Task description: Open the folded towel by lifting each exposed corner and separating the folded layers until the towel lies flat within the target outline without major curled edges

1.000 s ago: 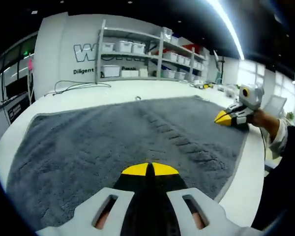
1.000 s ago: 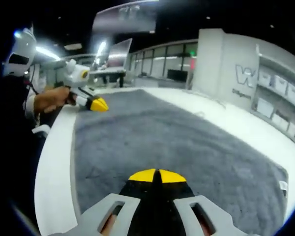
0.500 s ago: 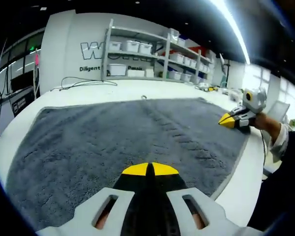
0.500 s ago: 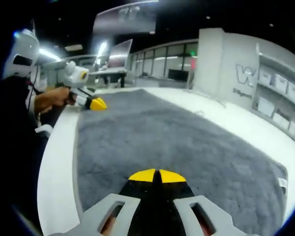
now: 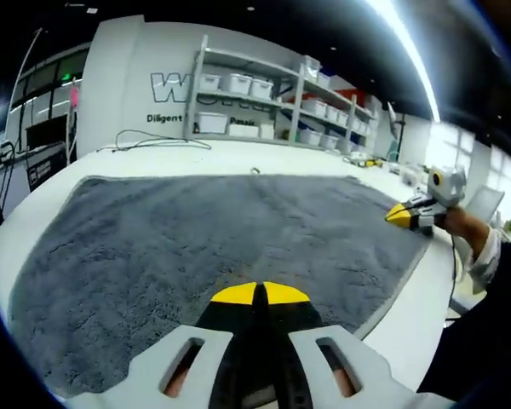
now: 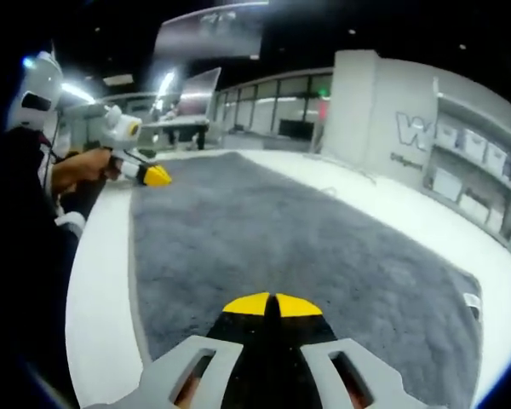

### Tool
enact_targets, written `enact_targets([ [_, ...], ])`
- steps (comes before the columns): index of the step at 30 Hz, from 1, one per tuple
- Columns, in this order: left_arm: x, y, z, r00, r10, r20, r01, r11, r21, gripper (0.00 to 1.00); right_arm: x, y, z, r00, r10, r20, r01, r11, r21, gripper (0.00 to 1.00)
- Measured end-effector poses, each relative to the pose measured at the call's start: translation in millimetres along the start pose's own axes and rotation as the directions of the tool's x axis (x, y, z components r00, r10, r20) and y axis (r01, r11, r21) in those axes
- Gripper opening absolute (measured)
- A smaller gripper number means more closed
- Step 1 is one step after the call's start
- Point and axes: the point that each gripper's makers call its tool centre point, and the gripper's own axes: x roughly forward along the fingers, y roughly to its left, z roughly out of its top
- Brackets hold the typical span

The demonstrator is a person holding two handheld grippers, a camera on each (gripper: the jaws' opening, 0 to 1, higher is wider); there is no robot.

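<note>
Left gripper view: "Diligent" wall lettering (image 5: 164, 118); both grippers (image 5: 257, 294) (image 6: 272, 305) closed, empty, above towel (image 5: 196, 239).

White wall (image 5: 128, 85) with lettering, metal shelving (image 5: 264, 98) holding white bins, ceiling strip light (image 5: 404, 47) overhead

"Diligent" on the white wall (image 5: 119, 77) behind the shelves (image 5: 264, 102)

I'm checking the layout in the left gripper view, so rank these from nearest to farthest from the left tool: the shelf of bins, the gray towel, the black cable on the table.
1. gray towel, directly beneath and ahead of the left tool.
2. black cable, past the towel's far edge, on the white table.
3. shelf of bins, at the back wall.
</note>
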Motion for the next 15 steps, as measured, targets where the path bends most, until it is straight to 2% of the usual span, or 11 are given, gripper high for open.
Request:
enact_targets([
  [6, -10.2, -5.9, -5.2, 1.0, 0.009, 0.002, -0.009, 1.0, 0.029, 0.01, -18.6, -2.3, -8.0, 0.998, -0.061, -0.022, 0.06, 0.998, -0.034, 0.0],
  [15, -21.5, -17.3, -12.7, 1.0, 0.007, -0.003, -0.007, 0.999, 0.046, 0.01, -39.2, 1.5, -17.8, 0.996, -0.085, -0.011, 0.085, 0.996, -0.02, 0.0],
])
